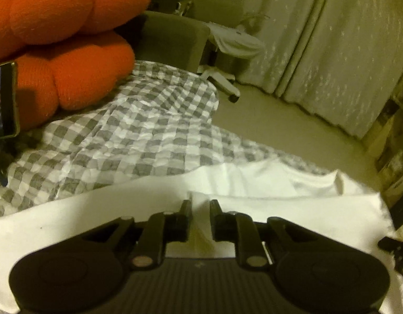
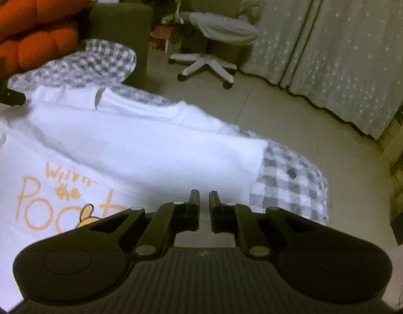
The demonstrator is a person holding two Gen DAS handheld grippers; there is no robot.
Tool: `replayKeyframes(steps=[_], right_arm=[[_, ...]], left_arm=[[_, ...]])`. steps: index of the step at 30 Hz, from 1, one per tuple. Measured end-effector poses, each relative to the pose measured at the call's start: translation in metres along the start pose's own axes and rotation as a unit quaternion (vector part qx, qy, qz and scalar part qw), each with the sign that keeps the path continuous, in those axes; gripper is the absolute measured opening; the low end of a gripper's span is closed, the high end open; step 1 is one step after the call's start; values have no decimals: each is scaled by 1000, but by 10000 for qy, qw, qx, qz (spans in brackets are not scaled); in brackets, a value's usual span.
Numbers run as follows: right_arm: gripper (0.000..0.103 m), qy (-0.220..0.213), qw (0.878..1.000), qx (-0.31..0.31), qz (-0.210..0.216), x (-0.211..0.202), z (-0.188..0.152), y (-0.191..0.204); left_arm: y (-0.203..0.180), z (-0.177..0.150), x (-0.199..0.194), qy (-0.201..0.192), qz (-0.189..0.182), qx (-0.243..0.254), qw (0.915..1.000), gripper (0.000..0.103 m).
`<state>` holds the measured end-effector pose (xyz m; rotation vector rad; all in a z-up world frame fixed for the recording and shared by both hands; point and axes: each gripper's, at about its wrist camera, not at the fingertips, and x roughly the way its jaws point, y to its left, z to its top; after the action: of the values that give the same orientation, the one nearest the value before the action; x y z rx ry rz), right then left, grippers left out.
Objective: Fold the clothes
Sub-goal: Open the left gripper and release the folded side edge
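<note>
A white T-shirt lies spread on a grey-and-white checked bedcover. My left gripper is shut on a raised fold of the T-shirt, and the cloth stands up between its fingers. In the right wrist view the T-shirt shows an orange printed text and a cartoon figure at the lower left. One side is folded over toward the bedcover. My right gripper hovers over the shirt's near edge. Its jaws stand a narrow gap apart with no cloth pinched between them.
An orange knotted cushion sits at the bed's far left, with a phone on a stand beside it. A white office chair stands on the pale floor before star-patterned curtains. Shelves line the right side.
</note>
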<state>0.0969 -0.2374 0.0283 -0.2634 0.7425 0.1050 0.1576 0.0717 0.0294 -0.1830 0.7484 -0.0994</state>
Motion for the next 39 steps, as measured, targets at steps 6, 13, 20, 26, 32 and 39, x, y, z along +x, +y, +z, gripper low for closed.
replayKeyframes(steps=[6,13,20,26,32,39], right_arm=[[12,-30,9999,125,3,0,1,2],[13,58,9997,210,60,2,4,3],[13,-294,9970,243,666,-14,13,12],[17,172,9961,-181,848,-4,12,29],[14,176,9954,-176,920,-8,9,29],[28,-282,9957,154,873,-6,16,29]], left_arm=[[4,6,-15,-695,-110,44,9975,1],[9,4,6,49,72,32,10000,5],[11,8,-14,-26,-155,-232,9996,5],[-12,-12,-9,495,-55,426,9979,5],[-11,-12,-13,569,60,390,9976,5],[-15,-5,-32,126,439,487,9978,5]])
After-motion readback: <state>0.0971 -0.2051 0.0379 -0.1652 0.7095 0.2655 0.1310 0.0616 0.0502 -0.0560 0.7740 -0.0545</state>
